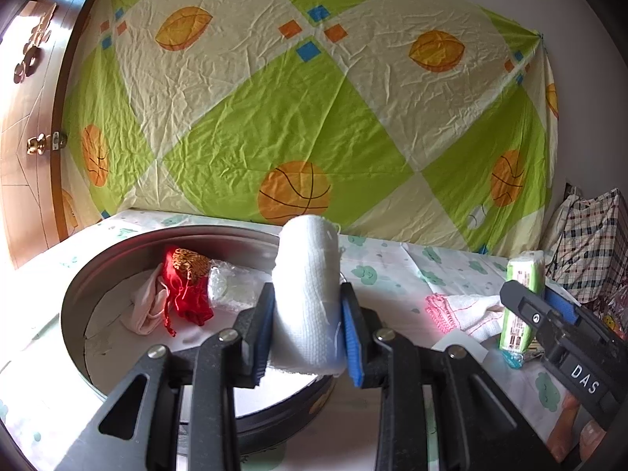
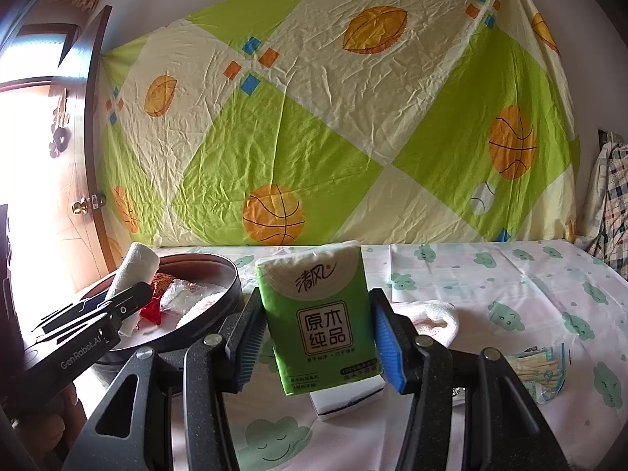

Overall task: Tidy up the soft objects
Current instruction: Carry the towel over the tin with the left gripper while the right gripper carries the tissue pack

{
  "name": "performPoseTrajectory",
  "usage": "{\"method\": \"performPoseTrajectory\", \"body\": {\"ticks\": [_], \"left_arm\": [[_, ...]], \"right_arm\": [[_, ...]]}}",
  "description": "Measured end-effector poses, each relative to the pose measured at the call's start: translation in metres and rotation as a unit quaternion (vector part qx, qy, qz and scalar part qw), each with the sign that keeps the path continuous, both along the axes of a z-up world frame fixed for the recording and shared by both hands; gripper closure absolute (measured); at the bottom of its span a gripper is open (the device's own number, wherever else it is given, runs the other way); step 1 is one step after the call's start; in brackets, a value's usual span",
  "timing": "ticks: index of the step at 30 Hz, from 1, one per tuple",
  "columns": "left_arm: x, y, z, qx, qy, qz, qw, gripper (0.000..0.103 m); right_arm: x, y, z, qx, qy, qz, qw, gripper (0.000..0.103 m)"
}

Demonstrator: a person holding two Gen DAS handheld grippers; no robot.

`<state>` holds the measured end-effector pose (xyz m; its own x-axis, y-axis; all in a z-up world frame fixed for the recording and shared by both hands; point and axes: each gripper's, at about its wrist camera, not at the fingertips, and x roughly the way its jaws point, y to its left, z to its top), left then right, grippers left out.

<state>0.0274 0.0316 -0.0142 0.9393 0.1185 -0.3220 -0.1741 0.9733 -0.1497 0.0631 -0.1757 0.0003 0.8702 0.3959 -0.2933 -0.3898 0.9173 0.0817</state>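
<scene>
My left gripper (image 1: 308, 333) is shut on a white gauze roll (image 1: 308, 286) and holds it upright over the near rim of the round metal tin (image 1: 74, 294). In the tin lie a red pouch (image 1: 186, 294), a pink cloth (image 1: 147, 306) and a clear plastic packet (image 1: 229, 282). My right gripper (image 2: 316, 337) is shut on a green tissue pack (image 2: 318, 314) and holds it above the table, right of the tin (image 2: 219, 314). The tissue pack also shows in the left wrist view (image 1: 520, 306). The gauze roll shows in the right wrist view (image 2: 135, 271).
A white towel with pink trim (image 1: 463, 310) lies on the cloud-print tablecloth (image 2: 510, 298) right of the tin. A white sponge block (image 2: 345, 396) lies under the tissue pack. A packet of cotton swabs (image 2: 537, 369) lies at the right. Plaid bags (image 1: 588, 251) stand far right.
</scene>
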Motion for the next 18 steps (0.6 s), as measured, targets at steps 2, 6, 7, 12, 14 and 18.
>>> {"method": "performPoseTrajectory", "body": {"ticks": [2, 6, 7, 12, 14, 18], "left_arm": [[-0.001, 0.001, 0.0, 0.0, -0.001, 0.001, 1.0, 0.073], [-0.002, 0.004, 0.0, -0.002, -0.002, 0.003, 1.0, 0.073], [-0.003, 0.004, 0.0, -0.002, -0.003, 0.004, 1.0, 0.073], [-0.006, 0.007, 0.0, -0.001, -0.008, 0.008, 0.9999, 0.073], [-0.007, 0.01, 0.0, -0.001, -0.008, 0.01, 0.9999, 0.073], [-0.009, 0.015, 0.0, -0.004, -0.009, 0.014, 0.9999, 0.073]], "right_arm": [[-0.001, 0.002, 0.0, 0.0, 0.0, 0.003, 1.0, 0.049], [-0.001, 0.006, 0.0, 0.001, 0.0, 0.007, 1.0, 0.049], [-0.001, 0.007, 0.0, 0.001, 0.0, 0.008, 1.0, 0.049], [-0.003, 0.013, -0.001, 0.001, 0.0, 0.016, 1.0, 0.049], [-0.003, 0.016, -0.001, 0.0, 0.0, 0.019, 1.0, 0.049], [-0.004, 0.023, -0.001, -0.003, -0.001, 0.026, 1.0, 0.049]]}}
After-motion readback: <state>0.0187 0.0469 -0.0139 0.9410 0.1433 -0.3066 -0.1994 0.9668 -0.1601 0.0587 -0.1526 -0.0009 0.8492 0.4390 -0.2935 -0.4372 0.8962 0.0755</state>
